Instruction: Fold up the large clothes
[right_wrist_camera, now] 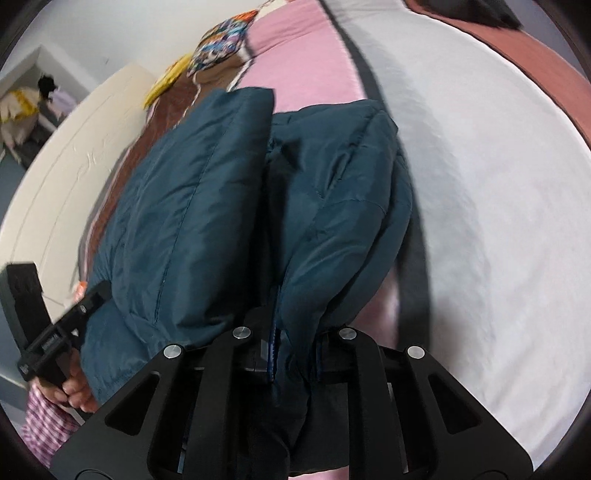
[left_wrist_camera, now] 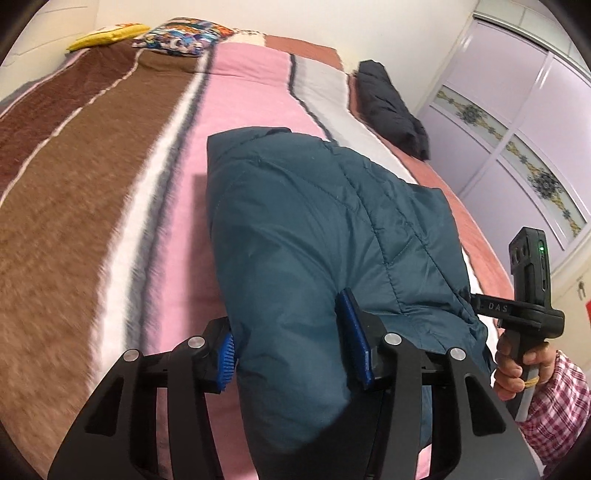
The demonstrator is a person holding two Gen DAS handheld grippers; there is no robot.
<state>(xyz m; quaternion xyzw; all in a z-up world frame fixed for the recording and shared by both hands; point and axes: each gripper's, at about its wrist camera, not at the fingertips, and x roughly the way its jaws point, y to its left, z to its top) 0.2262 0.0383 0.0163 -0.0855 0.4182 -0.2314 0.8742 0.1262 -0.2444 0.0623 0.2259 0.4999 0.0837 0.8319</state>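
A teal quilted puffer jacket (left_wrist_camera: 314, 229) lies folded on the striped blanket (left_wrist_camera: 110, 192) of a bed. My left gripper (left_wrist_camera: 291, 347) has its blue pads on either side of a thick fold at the jacket's near edge and grips it. My right gripper (right_wrist_camera: 295, 354) is shut on another fold of the same jacket (right_wrist_camera: 229, 206), its blue pads nearly buried in the fabric. The right gripper also shows in the left wrist view (left_wrist_camera: 524, 295), held by a hand in a checked sleeve. The left gripper shows at the left edge of the right wrist view (right_wrist_camera: 70, 332).
A black folded garment (left_wrist_camera: 391, 110) lies at the bed's far right side. A colourful pillow (left_wrist_camera: 184, 35) and a yellow item (left_wrist_camera: 107, 35) sit at the head of the bed. A lilac wardrobe (left_wrist_camera: 517, 122) stands to the right. A cream headboard (right_wrist_camera: 74, 166) is at the left.
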